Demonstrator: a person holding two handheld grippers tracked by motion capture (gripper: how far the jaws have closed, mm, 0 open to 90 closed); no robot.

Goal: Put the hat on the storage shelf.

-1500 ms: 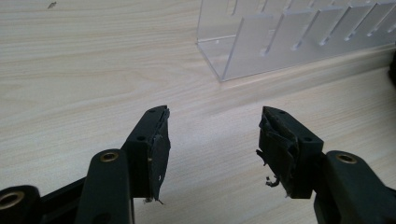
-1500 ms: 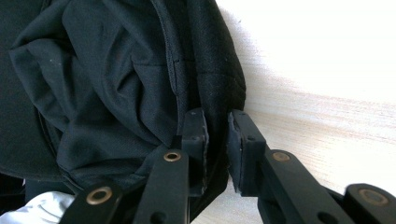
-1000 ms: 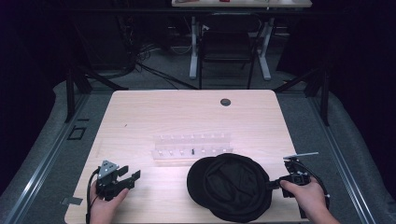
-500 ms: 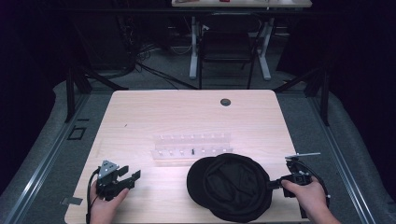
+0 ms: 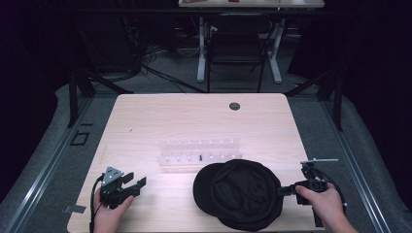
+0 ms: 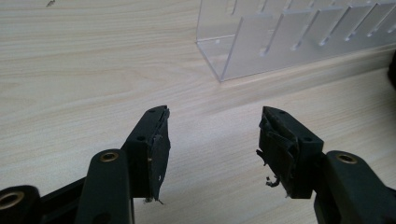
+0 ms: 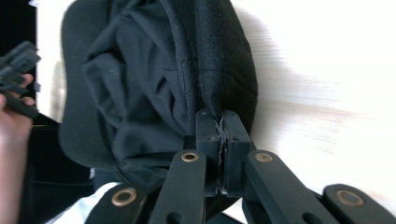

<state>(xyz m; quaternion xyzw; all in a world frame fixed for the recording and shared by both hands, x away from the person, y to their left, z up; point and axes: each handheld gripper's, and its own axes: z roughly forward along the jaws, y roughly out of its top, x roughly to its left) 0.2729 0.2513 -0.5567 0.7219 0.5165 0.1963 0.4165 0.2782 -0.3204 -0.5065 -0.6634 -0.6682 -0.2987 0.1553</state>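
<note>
A black cap (image 5: 240, 194) lies upside down near the table's front edge, right of centre, its lining (image 7: 140, 79) facing up. My right gripper (image 5: 283, 191) is shut on the cap's right rim (image 7: 219, 121), its jaws pressed together on the fabric. At the front left my left gripper (image 5: 136, 180) rests low over the bare wood, open, with nothing between its fingers (image 6: 154, 144). The other hand and its gripper (image 7: 16, 74) appear at the left edge of the right gripper view.
A clear acrylic slotted rack (image 5: 200, 151) stands mid-table just behind the cap, its corner (image 6: 224, 51) ahead of the left gripper. A round dark grommet (image 5: 234, 106) sits at the table's far side. A chair and desk legs stand beyond the table.
The right hand and gripper have shifted slightly toward the front edge, still holding the cap rim. The left gripper has not moved.
</note>
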